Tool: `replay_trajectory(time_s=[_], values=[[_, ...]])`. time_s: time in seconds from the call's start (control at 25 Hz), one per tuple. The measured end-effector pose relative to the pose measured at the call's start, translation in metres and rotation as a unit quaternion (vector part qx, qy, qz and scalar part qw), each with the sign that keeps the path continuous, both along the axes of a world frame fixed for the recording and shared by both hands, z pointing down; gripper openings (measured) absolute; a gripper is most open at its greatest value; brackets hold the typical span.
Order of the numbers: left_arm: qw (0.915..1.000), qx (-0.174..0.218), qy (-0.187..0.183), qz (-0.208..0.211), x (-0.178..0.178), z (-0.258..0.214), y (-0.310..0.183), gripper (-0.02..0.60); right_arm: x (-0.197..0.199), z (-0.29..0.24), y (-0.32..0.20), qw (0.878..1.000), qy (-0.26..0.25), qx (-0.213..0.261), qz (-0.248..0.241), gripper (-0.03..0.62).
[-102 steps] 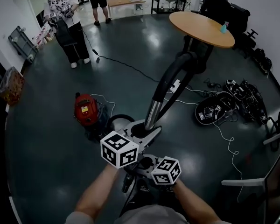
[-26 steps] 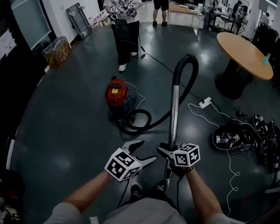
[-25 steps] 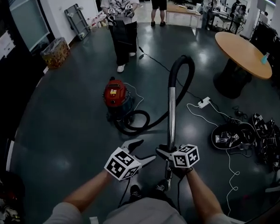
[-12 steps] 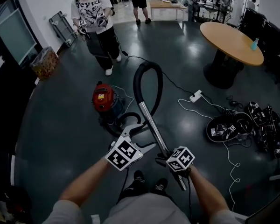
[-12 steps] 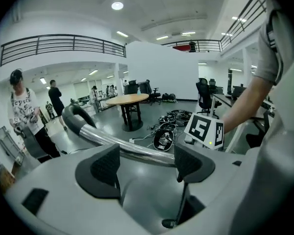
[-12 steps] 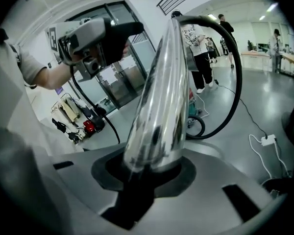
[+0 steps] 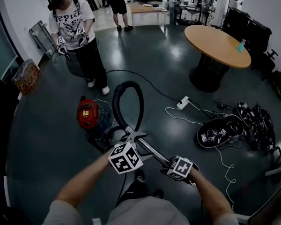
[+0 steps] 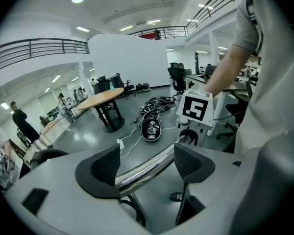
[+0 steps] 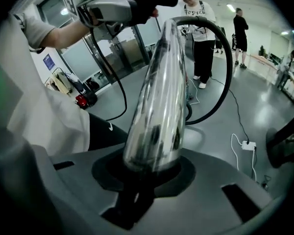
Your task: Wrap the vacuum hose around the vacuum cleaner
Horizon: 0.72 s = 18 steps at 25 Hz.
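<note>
Chrome wand tube (image 9: 159, 106), smooth and round, lay between the left tool's (image 8: 144, 163) spread jaws; the right tool (image 9: 152, 173), just tightening, clamped it.

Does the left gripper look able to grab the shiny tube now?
Probably yes. The tube runs between the left gripper's open jaws with nothing else in the gap. The right gripper, its jaws just tightened on the tube, grips further along, clear of that stretch.

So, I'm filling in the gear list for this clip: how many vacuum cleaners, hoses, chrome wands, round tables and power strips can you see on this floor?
Vacuum cleaner: 1
Black hose: 1
Chrome wand: 1
Round table: 1
Power strip: 1
Total: 5
</note>
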<state>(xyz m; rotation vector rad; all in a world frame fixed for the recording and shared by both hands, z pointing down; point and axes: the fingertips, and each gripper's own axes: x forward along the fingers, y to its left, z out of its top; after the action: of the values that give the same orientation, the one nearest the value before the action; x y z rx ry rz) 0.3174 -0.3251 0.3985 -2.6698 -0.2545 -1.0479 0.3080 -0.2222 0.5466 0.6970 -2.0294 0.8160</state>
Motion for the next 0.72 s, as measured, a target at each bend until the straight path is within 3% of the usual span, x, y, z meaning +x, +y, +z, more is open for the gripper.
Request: replay_trajectory(time_s=[0.2,0.4,0.56,0.72], values=[[0.9932,-0.033,-0.071,0.086,0.003,0.039,-0.024,0.351,0.010,0.008,-0.023,0.999,0.039,-0.025,-0.029,0.098],[0.9711,-0.070,-0.143,0.178,-0.002,0.070,-0.029,0.351,0.031,0.013,-0.038,0.995,0.080,-0.050,-0.038,0.097],[0.9567,-0.049,-0.174,0.228,-0.001,0.091,-0.032,0.351,0.049,0.012,-0.046,0.989,0.115,-0.071,-0.055,0.097],[0.9508,-0.025,-0.196,0.239,0.009,0.112,-0.047,0.350,0.067,0.007,-0.059,0.982,0.150,-0.084,-0.082,0.097]])
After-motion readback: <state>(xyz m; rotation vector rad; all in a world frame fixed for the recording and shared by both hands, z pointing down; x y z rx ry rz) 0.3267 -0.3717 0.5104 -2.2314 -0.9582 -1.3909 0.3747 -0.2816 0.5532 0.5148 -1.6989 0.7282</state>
